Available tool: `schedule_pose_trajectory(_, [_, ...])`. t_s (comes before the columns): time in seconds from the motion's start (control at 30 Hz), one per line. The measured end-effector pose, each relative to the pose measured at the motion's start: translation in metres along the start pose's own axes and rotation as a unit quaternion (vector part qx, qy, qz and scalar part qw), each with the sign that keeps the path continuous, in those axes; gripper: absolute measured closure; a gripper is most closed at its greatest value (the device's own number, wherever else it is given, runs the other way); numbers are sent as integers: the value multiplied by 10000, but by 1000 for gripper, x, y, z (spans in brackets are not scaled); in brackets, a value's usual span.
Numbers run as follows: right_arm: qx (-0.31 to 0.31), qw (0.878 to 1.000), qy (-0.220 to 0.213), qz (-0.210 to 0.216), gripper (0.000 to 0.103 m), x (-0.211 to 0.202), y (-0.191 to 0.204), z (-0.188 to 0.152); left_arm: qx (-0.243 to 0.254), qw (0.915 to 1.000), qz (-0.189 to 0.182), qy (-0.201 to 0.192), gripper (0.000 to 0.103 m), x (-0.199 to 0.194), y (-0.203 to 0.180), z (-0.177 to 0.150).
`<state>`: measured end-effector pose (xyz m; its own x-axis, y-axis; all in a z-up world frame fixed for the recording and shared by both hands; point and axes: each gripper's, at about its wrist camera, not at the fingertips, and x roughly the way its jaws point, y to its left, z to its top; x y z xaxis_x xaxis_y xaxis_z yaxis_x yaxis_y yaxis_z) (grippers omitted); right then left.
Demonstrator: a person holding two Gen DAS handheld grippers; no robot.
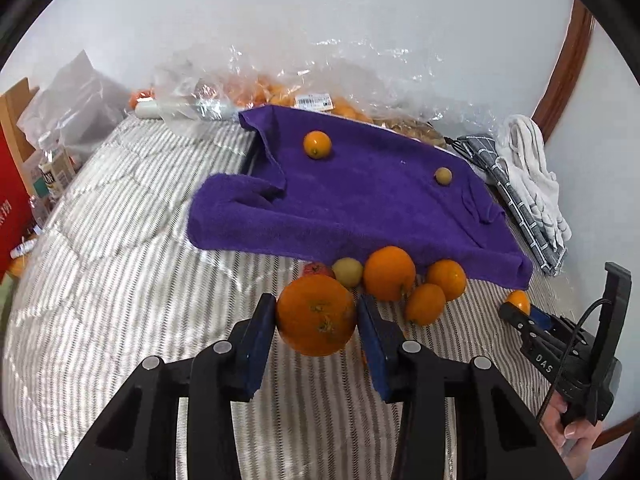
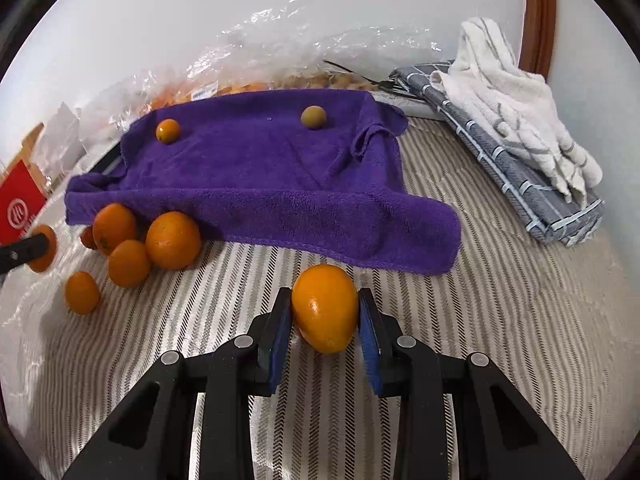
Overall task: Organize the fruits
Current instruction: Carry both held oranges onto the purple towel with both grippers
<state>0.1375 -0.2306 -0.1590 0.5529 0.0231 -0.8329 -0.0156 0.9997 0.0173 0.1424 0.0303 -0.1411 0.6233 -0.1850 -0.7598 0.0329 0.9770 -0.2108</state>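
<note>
Both black hand-held grippers are carrying fruit, the left gripper point(image 1: 316, 320) clamping a large round orange point(image 1: 316, 315) and the right gripper point(image 2: 325, 316) pinching a smaller oval orange fruit point(image 2: 325, 307), each probably needing placing on the purple terry towel point(image 1: 352, 208) beside its kind.

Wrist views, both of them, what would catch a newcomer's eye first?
An orange clamped between the left gripper's fingers, and a smaller one in the right gripper. Behind them, a purple towel on the striped cover carries two small fruits, with loose oranges at its near edge.
</note>
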Motion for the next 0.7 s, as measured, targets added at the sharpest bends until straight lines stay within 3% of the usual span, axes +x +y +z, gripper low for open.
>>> schedule_pose_trajectory(0.37, [-64,9992,-403,18,71,-44,12,19,29,9996,-162,-217,64,-16,-6,20])
schedule_pose_trajectory(0.7, [-41,9986,-527,-53,71,-57,13,50,93,9990,-182,-392,64,-26,-18,55])
